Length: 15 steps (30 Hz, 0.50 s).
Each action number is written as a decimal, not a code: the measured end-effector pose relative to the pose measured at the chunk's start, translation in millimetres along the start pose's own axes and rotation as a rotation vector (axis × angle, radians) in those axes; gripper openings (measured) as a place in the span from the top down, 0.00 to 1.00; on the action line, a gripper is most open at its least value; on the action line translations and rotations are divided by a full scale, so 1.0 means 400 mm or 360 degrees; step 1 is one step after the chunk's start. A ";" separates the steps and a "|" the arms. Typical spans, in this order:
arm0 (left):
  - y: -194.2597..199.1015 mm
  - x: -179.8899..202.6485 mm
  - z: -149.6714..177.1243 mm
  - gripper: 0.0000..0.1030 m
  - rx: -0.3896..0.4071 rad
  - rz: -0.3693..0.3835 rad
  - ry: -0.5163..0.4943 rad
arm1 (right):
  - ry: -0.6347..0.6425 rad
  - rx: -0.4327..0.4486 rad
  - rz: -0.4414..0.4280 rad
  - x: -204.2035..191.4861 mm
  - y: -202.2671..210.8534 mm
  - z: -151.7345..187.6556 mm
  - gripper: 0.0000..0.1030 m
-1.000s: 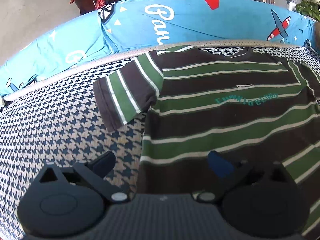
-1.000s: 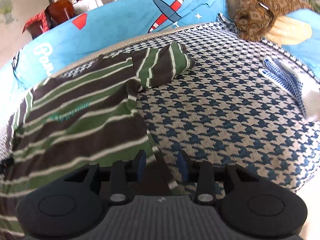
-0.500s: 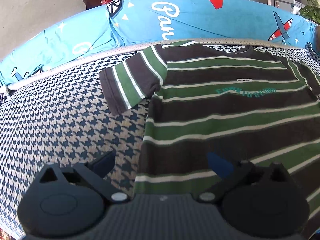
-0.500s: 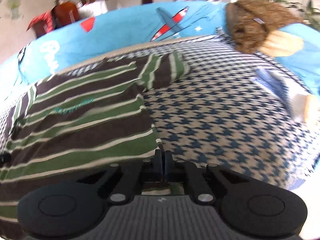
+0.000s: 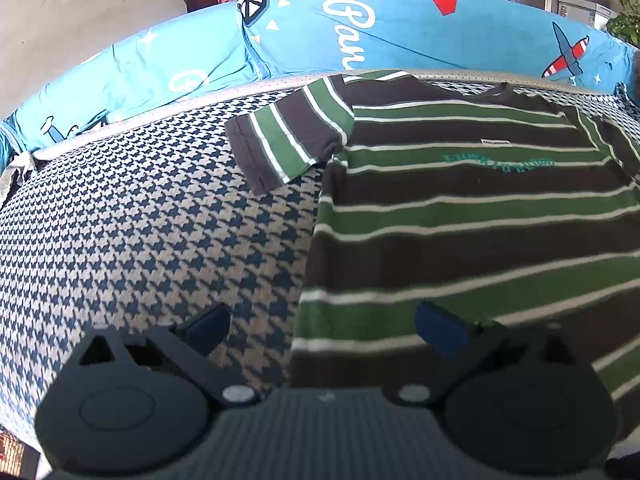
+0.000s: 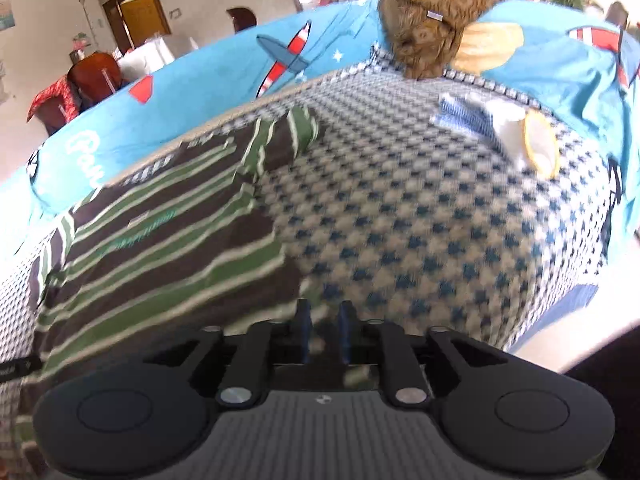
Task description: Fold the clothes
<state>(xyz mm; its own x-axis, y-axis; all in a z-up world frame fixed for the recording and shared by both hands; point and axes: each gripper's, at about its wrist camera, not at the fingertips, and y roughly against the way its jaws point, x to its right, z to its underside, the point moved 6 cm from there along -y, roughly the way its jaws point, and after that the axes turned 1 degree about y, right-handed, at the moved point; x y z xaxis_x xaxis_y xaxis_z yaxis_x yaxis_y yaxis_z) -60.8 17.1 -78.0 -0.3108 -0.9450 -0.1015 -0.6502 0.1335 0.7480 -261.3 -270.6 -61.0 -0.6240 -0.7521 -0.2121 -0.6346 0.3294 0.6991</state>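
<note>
Shirt [image 5: 460, 216] with green, brown and white stripes is lying flat on the checked couch seat [image 5: 152, 232], its neck toward the blue back cushion [image 5: 304, 36]. One short sleeve [image 5: 288, 136] is sticking out to the side over the checks. The left claw [image 5: 320, 324] is hanging over the shirt's bottom corner with its fingers spread wide, one over the checks and one over the stripes, pinching nothing. The right claw [image 6: 324, 332] is sitting at the shirt's other bottom corner. Its fingers have just been opening and are only a little apart. This view is blurry, so I cannot tell if cloth is between them. A brown bundle [image 6: 436, 28] and blue-and-white cloths [image 6: 476, 116] are lying far off on the couch.
</note>
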 end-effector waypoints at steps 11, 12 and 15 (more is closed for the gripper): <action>0.041 -0.008 0.044 0.00 0.0024 -0.0020 0.0008 | -0.0079 -0.0160 -0.0165 -0.037 -0.002 0.092 0.60; 0.044 -0.009 0.047 0.00 0.0027 -0.0024 0.0008 | -0.0091 -0.0177 -0.0181 -0.042 -0.007 0.099 0.59; 0.053 -0.011 0.058 0.00 0.0031 -0.0024 0.0011 | -0.0115 -0.0224 -0.0200 -0.053 -0.019 0.114 0.59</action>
<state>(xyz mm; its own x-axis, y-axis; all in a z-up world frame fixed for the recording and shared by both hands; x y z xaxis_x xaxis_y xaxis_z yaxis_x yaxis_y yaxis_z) -89.5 31.0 -76.8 -0.2961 -0.9490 -0.1081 -0.6679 0.1249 0.7337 -264.1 -230.9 -93.0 -0.5783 -0.7375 -0.3488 -0.6429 0.1488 0.7513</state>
